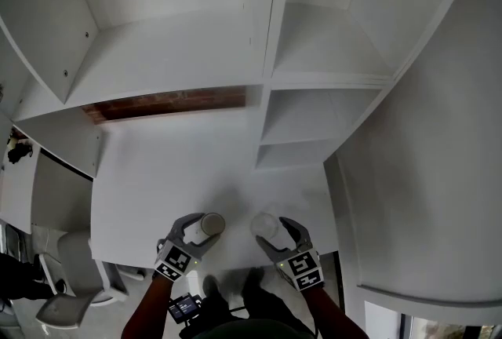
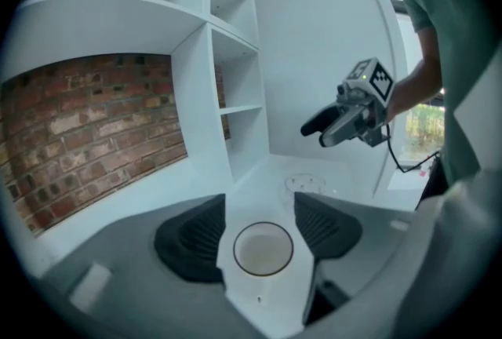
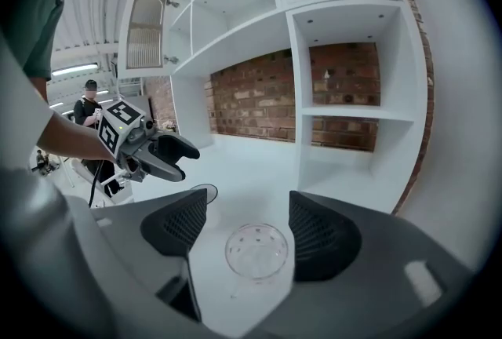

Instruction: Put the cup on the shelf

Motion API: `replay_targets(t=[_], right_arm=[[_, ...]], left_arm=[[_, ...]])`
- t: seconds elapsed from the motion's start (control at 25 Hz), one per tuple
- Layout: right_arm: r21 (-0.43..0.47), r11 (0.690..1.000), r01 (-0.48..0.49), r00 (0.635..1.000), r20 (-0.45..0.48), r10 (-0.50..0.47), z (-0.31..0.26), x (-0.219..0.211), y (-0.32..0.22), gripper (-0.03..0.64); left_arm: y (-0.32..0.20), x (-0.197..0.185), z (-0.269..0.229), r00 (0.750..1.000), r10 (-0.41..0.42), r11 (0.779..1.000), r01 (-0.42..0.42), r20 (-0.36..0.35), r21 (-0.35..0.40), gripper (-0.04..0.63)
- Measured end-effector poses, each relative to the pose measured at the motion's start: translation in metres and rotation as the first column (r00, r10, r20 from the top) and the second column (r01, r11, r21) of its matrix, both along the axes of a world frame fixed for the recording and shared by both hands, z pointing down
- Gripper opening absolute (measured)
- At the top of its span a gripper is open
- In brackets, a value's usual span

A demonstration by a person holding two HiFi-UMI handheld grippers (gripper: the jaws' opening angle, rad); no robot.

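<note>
While both grippers are held low over the white counter (image 1: 172, 173), a cup is seen standing between the jaws of each. The left gripper (image 1: 204, 230) is placed at the counter's front edge, left of its middle, and its jaws are spread apart; a pale cup (image 2: 263, 249) with a dark rim is set upright on the counter between the ribbed pads (image 2: 196, 235), with a thin gap visible on either side, so it is not clamped. The right gripper (image 1: 274, 234) is held at the same front edge, just right of the middle, and its jaws are likewise parted; a clear cup (image 3: 256, 251) is stood on the counter between them, close to the right-hand pad, though no pressing contact can be made out. The two cups are seen side by side near the counter's front, apart from each other. A white shelf unit (image 1: 271, 78) is built along the counter's back and right side, its compartments shown bare, and a brick wall (image 2: 94, 125) is exposed behind the counter's rear. Beyond the counter's left end, a person (image 3: 89, 103) is visible in the right gripper view.
</note>
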State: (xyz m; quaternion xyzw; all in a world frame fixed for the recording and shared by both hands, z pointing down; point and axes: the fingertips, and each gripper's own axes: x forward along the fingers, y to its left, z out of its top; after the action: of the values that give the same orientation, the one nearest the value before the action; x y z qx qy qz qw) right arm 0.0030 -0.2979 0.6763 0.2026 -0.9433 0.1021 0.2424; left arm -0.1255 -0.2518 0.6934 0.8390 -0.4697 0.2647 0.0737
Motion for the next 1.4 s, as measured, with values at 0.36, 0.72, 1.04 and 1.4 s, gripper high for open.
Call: replay_targets(t=[0.36,0.72,1.04,1.4], right_arm=[[-0.021,1.0,0.02,0.997,-0.069,-0.022,0.06,-0.01,-0.007,0.461],[-0.031,0.997,0.07,0.988,-0.138,-0.073,0.11,-0.017,-0.003,0.506],[-0.035,0.997,0.062,0.981,-0.183,-0.067,0.139,-0.017,-0.009,0.506],[0.004,0.998,0.06,0.978,-0.201,-0.058,0.156,-0.015,-0.014,0.462]], left_arm=[[-0.008,0.006,0.062,0.998,0.044,0.998,-0.041,0.05,-0.053,0.46],[-0.017,0.007,0.109,0.996,0.052,0.995,-0.046,0.067,-0.093,0.501],[-0.028,0.008,0.126,0.998,0.035,0.996,-0.031,0.053,-0.079,0.499],[-0.034,0.01,0.13,0.999,0.038,0.999,-0.037,0.018,-0.027,0.423]])
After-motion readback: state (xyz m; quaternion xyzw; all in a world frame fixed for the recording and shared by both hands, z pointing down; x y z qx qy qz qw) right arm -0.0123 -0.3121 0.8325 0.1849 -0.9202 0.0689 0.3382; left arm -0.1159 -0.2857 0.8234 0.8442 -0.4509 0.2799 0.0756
